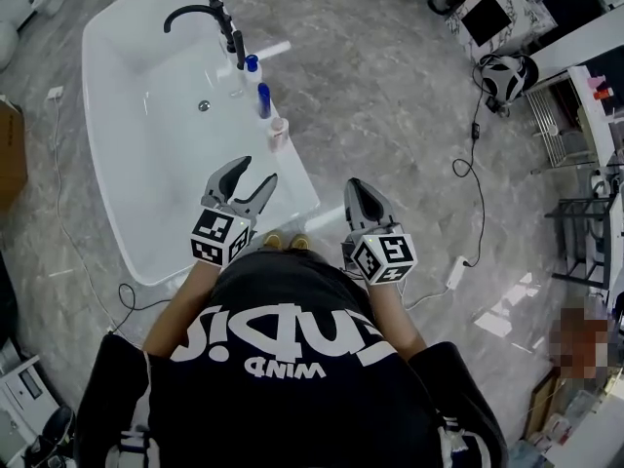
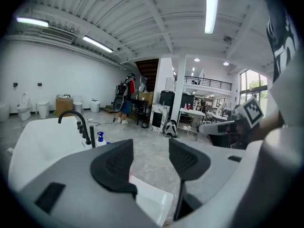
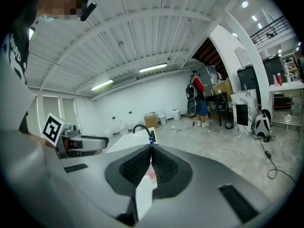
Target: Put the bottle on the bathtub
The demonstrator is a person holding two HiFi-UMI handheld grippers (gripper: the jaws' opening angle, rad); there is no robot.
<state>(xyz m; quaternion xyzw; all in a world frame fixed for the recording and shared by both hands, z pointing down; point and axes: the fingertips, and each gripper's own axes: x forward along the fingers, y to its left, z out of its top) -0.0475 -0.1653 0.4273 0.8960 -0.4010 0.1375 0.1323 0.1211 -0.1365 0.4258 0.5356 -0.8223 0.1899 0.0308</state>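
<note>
A white bathtub [image 1: 117, 164] with a black faucet [image 1: 210, 16] fills the upper left of the head view. Three bottles stand on its right rim: a blue-capped one [image 1: 252, 66], a dark blue one [image 1: 263, 99] and a pale pinkish one [image 1: 279, 131]. My left gripper [image 1: 256, 171] hovers over the tub's near right corner, open and holding nothing; in its own view the left gripper [image 2: 151, 151] frames the tub corner [image 2: 152, 198], with the blue-capped bottle [image 2: 99, 137] farther off. My right gripper [image 1: 357, 187] is over the floor beside the tub, shut and empty, as the right gripper [image 3: 151, 152] view confirms.
Grey marbled floor [image 1: 390, 115] lies right of the tub. A cable [image 1: 475, 154] and power strip [image 1: 456, 271] run along the right. A bag [image 1: 502, 74], racks [image 1: 585, 213] and a marble-patterned cabinet [image 1: 499, 10] stand beyond. A cardboard box [image 1: 10, 154] sits left. A person [image 2: 126, 103] stands far off.
</note>
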